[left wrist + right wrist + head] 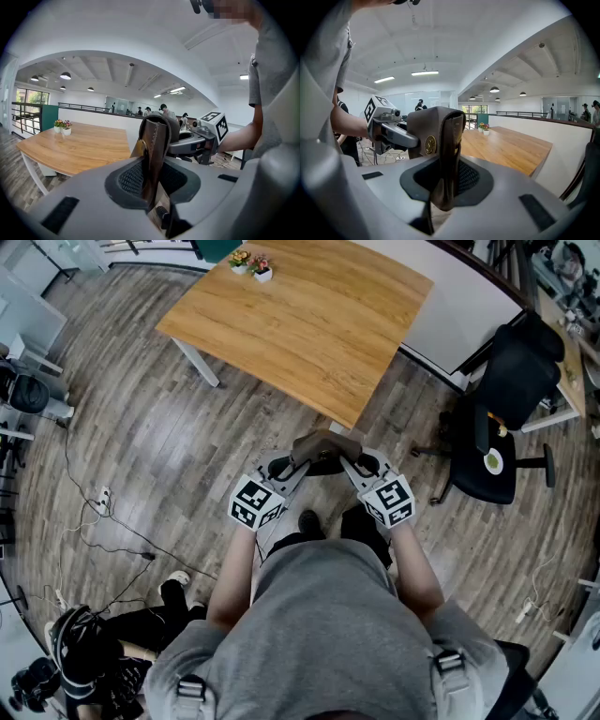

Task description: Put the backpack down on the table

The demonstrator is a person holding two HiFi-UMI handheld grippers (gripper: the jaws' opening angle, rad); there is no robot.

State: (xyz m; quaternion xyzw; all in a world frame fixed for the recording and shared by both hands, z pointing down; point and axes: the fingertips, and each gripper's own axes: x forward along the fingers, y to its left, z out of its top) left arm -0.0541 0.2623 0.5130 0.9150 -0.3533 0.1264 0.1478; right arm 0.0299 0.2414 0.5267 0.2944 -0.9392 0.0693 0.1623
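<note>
Just below the middle of the head view, a brown leather backpack (pixel 323 448) hangs in the air in front of the person, short of the near corner of the wooden table (pixel 309 324) and not resting on it. It sits above the plank floor (pixel 169 437), pinched from both sides. The left gripper (pixel 293 468) comes in from the lower left, and its own view shows its jaws closed down on a narrow folded edge of the leather, pads pressed against it. The right gripper (pixel 353 468) comes in from the lower right and grips the same way, jaws nearly together on a stitched edge of the bag. A round gold badge (pixel 430 145) shows on the side of the bag in that gripper's view. The two grippers angle inward towards each other with the bag between them.

Beyond the bag, the table fills the upper middle of the head view. Two small flower pots (pixel 250 264) stand at its far edge. A black office chair (pixel 497 418) stands at the right of the frame, and loose cables (pixel 103 512) trail over the floor at the left.
</note>
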